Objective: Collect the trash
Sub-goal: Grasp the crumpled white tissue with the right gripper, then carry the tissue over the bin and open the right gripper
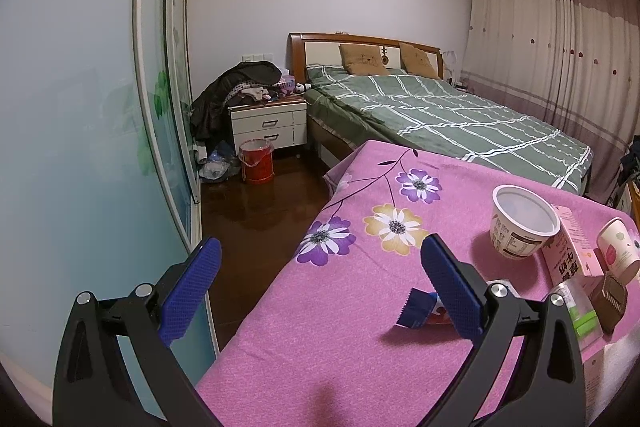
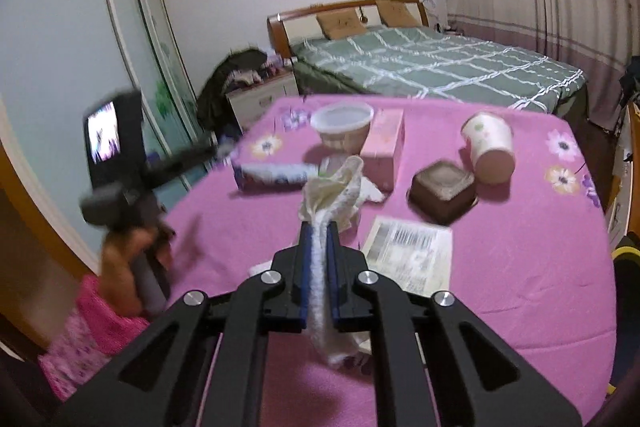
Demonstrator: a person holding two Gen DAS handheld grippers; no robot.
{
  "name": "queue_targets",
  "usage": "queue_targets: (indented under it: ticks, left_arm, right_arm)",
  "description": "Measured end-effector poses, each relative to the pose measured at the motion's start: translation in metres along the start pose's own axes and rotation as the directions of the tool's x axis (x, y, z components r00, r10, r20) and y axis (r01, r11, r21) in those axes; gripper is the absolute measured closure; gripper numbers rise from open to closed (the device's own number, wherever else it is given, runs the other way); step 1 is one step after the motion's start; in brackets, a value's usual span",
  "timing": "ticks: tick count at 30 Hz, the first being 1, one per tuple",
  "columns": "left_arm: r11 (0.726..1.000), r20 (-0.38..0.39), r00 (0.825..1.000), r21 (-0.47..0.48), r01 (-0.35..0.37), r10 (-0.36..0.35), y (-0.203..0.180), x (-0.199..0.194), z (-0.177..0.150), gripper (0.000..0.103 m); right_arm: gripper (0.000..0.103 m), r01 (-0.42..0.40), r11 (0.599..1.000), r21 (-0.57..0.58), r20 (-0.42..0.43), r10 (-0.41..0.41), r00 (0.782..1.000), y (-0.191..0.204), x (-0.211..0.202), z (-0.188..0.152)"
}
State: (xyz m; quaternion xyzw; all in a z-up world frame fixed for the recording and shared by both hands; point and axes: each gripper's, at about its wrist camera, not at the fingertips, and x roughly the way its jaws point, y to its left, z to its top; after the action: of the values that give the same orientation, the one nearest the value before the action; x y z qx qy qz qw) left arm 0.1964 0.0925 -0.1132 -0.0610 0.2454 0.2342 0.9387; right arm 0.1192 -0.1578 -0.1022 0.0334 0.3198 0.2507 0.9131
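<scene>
My right gripper (image 2: 319, 227) is shut on a crumpled white tissue (image 2: 332, 195) and holds it above the pink flowered tablecloth (image 2: 500, 267). My left gripper (image 1: 320, 259) is open and empty at the table's left edge; it shows blurred in the right wrist view (image 2: 120, 195). Trash lies on the table: a white bowl cup (image 1: 524, 227), a pink milk carton (image 1: 572, 251), a tipped paper cup (image 2: 490, 147), a brown square tray (image 2: 442, 191), a blue and red wrapper (image 1: 420, 311) and a labelled flat packet (image 2: 412, 255).
A red bucket (image 1: 256, 161) lined with a bag stands on the dark floor by a white nightstand (image 1: 268, 125) piled with clothes. A bed with a green checked cover (image 1: 460, 115) lies beyond the table. A sliding wardrobe door (image 1: 80, 107) is on the left.
</scene>
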Motion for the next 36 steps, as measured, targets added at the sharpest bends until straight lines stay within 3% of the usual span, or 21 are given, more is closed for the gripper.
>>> queue_targets:
  ticks: [7, 14, 17, 20, 26, 31, 34, 36]
  left_arm:
    - [1.000, -0.002, 1.000, -0.001, -0.001, 0.001, 0.001, 0.000, 0.000, 0.005]
    - [1.000, -0.004, 1.000, 0.003, -0.001, 0.001, 0.000, 0.001, -0.001, 0.005]
    - [1.000, -0.002, 1.000, 0.008, -0.002, 0.002, -0.001, 0.000, -0.001, 0.005]
    - [1.000, -0.006, 1.000, 0.008, -0.001, 0.001, -0.001, 0.001, -0.001, 0.005]
    - [1.000, -0.005, 1.000, 0.017, 0.001, -0.001, -0.002, -0.001, 0.000, 0.005]
    - [1.000, -0.009, 1.000, 0.019, 0.002, -0.002, -0.002, 0.000, 0.000, 0.005]
    - [1.000, -0.009, 1.000, 0.021, 0.002, -0.001, -0.002, 0.000, 0.000, 0.005]
    - [1.000, -0.009, 1.000, 0.022, 0.002, -0.002, -0.002, 0.000, 0.000, 0.005]
  right_arm:
    - [0.096, 0.081, 0.995, 0.051, 0.108, -0.086, 0.990, -0.031, -0.041, 0.024]
    - [0.095, 0.266, 0.943, 0.200, 0.123, -0.294, 0.948, -0.111, -0.071, 0.021]
    - [0.095, 0.368, 0.890, 0.270, 0.081, -0.401, 0.912, -0.154, -0.078, 0.009]
    - [0.095, 0.476, 0.815, 0.331, 0.019, -0.510, 0.860, -0.198, -0.084, -0.008]
    - [0.094, 0.582, 0.709, 0.399, -0.081, -0.605, 0.792, -0.256, -0.088, -0.031]
    - [0.094, 0.649, 0.636, 0.416, -0.133, -0.664, 0.736, -0.281, -0.090, -0.047]
    - [0.082, 0.669, 0.598, 0.441, -0.150, -0.686, 0.712, -0.293, -0.094, -0.055]
    - [0.050, 0.694, 0.563, 0.449, -0.151, -0.717, 0.680, -0.296, -0.098, -0.059]
